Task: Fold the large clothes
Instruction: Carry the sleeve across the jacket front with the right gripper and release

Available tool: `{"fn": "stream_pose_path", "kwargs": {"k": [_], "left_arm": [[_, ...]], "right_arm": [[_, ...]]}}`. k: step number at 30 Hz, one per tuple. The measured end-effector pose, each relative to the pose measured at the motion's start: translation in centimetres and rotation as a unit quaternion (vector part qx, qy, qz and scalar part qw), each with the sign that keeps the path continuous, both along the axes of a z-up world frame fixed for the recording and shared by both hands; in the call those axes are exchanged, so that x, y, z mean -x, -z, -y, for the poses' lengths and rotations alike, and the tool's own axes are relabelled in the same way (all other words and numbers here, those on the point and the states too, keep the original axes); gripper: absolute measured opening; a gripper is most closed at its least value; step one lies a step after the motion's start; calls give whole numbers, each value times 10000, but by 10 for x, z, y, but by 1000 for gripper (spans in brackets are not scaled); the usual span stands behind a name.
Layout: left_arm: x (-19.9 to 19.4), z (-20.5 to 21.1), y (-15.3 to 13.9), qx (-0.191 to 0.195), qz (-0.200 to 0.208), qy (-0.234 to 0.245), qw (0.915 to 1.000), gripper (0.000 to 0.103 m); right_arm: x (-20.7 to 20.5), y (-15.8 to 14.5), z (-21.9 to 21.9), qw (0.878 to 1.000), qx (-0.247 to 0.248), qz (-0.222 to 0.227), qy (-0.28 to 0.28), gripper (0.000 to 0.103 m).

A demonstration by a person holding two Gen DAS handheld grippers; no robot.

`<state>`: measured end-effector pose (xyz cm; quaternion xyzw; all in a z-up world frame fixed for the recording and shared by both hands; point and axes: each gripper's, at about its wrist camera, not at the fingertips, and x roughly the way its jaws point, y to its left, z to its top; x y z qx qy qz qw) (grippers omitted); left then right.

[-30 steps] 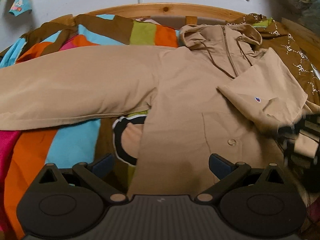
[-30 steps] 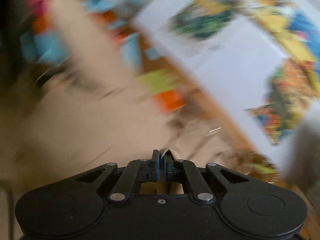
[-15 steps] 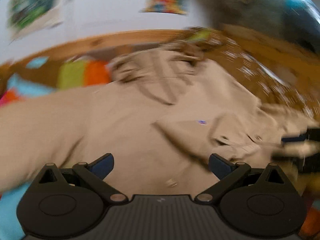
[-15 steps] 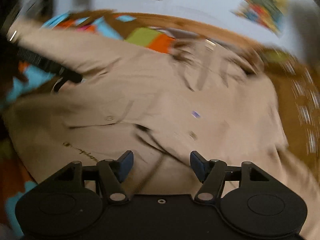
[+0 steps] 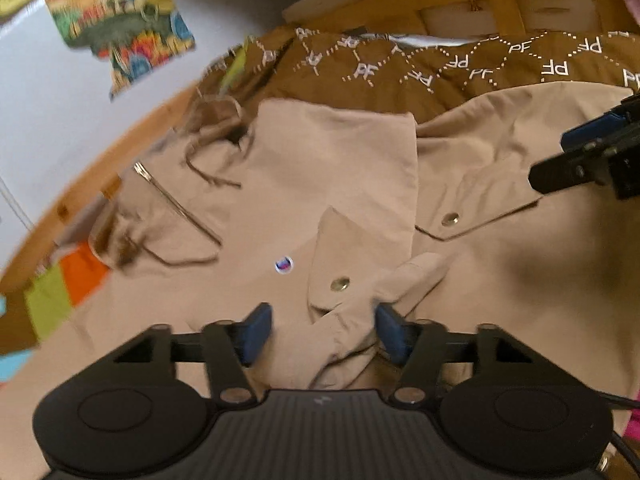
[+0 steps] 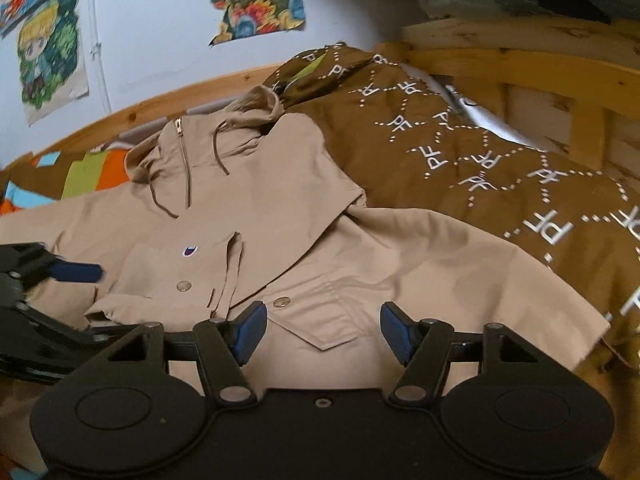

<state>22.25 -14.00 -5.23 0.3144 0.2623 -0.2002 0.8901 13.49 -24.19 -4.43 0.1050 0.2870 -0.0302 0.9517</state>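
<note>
In my left hand view, nearest me at the bottom centre, my left gripper [image 5: 322, 330] stands with its blue-padded fingers spread wide, and the bunched cuff of the folded sleeve [image 5: 352, 320] lies in the gap between them. I cannot tell whether either pad touches the cloth, but nothing is pinched. I judge I am placed here so the cuff can be taken or nudged flat.

In the right hand view my right gripper [image 6: 322, 330] is likewise spread and holds nothing; it hangs low over the flapped pocket with a metal snap [image 6: 320, 320] at lower centre, probably ready to take the body's side for the next fold.

The task's garment, a large beige hooded pullover jacket [image 6: 248, 216], lies face up across the middle of both views. One sleeve is already laid over the chest beside the small chest logo [image 6: 189, 251]. Its hood, drawcords and short zip point to the upper left.

Past it, at the upper right, sits a brown quilt with white lettering [image 6: 460, 148]. A wooden bed frame [image 6: 520, 64] runs behind that. Colourful posters [image 6: 248, 0] hang on the white wall at the top.
</note>
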Motion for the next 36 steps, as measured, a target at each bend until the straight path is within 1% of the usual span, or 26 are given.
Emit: {"fn": "stream_pose_path", "kwargs": {"k": [1, 2, 3, 5, 7, 8, 9, 11, 12, 14, 16, 18, 19, 20, 21, 22, 23, 25, 27, 28, 29, 31, 32, 33, 34, 36], "left_arm": [[2, 1, -1, -14, 69, -69, 10000, 28], [4, 1, -3, -40, 130, -164, 9998, 17], [7, 0, -5, -57, 248, -316, 9992, 13], [11, -5, -11, 65, 407, -587, 9974, 6], [11, -21, -23, 535, 475, -1085, 9915, 4], [13, -32, -30, 837, 491, -1356, 9860, 3], [16, -48, -36, 1175, 485, -1696, 9773, 3], [21, -72, -39, 1437, 445, -2453, 9577, 2], [25, -89, -38, 1532, 348, -2993, 9411, 2], [29, -115, -30, 1607, 42, -3706, 9148, 2], [32, -143, -17, 1865, -554, -4129, 8897, 2], [43, -161, -10, 2161, -848, -4238, 8755, 5], [51, -167, -10, 2255, -847, -4220, 8740, 9], [58, -169, -11, 2285, -807, -4147, 8771, 17], [64, -170, -14, 2291, -767, -4030, 8827, 23], [67, -171, -17, 2325, -755, -3876, 8888, 40], [70, -171, -20, 2383, -740, -3754, 8927, 63], [73, -170, -28, 2598, -619, -3452, 8997, 74], [59, -166, -37, 2699, -560, -3077, 9107, 75], [49, -164, -41, 2680, -553, -2964, 9150, 77], [37, -162, -44, 2666, -558, -2876, 9182, 84], [-2, -160, -42, 2629, -777, -2734, 9220, 87], [-21, -160, -39, 2616, -962, -2721, 9210, 87], [-45, -161, -33, 2602, -1260, -2730, 9175, 86], [-62, -162, -26, 2605, -1493, -2773, 9127, 84], [-94, -169, -10, 2690, -1865, -2931, 8983, 72]], "right_arm": [[1, 1, 1, 10000, -51, 19, 0, 65], [3, 0, 1, 10000, -87, 21, -12, 65], [4, 0, 1, 9999, -106, 16, -45, 66], [1, 0, -3, 9999, -74, -3, -130, 74], [-1, -1, -8, 9998, 41, -74, -178, 75], [-2, -2, -10, 9998, 59, -84, -183, 75], [-1, -5, -11, 9998, 24, -50, -180, 75], [1, -9, -10, 9997, -81, 55, -204, 75], [4, -11, -9, 9997, -95, 105, -205, 75], [6, -13, -9, 9996, -83, 152, -212, 75], [6, -14, -9, 9996, -119, 148, -207, 75], [5, -14, -8, 9994, -173, 168, -229, 75], [5, -15, -9, 9994, -173, 171, -250, 75], [5, -15, -9, 9993, -165, 171, -274, 75], [5, -14, -10, 9993, -157, 167, -304, 75], [5, -14, -11, 9993, -152, 157, -319, 75], [4, -13, -12, 9992, -151, 141, -333, 75], [4, -11, -12, 9993, -163, 99, -331, 75], [2, -10, -11, 9993, -192, 61, -305, 75], [2, -10, -11, 9993, -200, 55, -298, 75], [3, -9, -12, 9994, -200, 46, -295, 75], [4, -8, -12, 9994, -196, 38, -279, 75], [5, -7, -12, 9994, -219, 54, -280, 75], [7, -6, -11, 9992, -247, 80, -296, 75], [9, -5, -11, 9990, -264, 113, -330, 75], [10, -2, -12, 9987, -221, 202, -414, 75]]}}
